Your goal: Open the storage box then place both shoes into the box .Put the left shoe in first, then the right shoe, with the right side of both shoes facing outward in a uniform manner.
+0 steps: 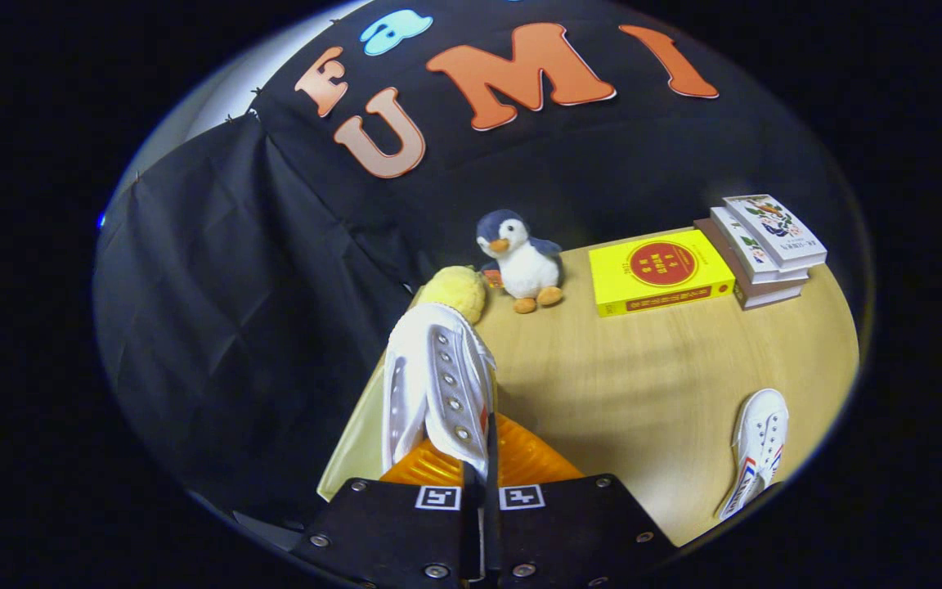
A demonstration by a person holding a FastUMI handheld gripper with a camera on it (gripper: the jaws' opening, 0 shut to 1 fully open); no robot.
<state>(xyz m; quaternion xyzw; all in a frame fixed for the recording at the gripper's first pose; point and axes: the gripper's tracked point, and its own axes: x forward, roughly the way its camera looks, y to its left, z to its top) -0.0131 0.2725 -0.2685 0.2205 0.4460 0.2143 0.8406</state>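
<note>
Shoe (437, 384), white canvas, hangs pinched by its upper edge between the closed fingers of the gripper (480, 491), lifted above an orange surface, likely the storage box (520, 462); its partner (757, 458) waits on the wooden table (643, 384), well apart, near books (708, 262) and a toy penguin (520, 258)

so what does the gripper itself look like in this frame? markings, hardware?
The gripper shows as two flat plates side by side, wide at the base and narrowing toward the fingers. Each plate carries a square black-and-white fiducial tag near the inner front corner and round silver screws along its edges. No cables, hand or sleeve visible.
</note>
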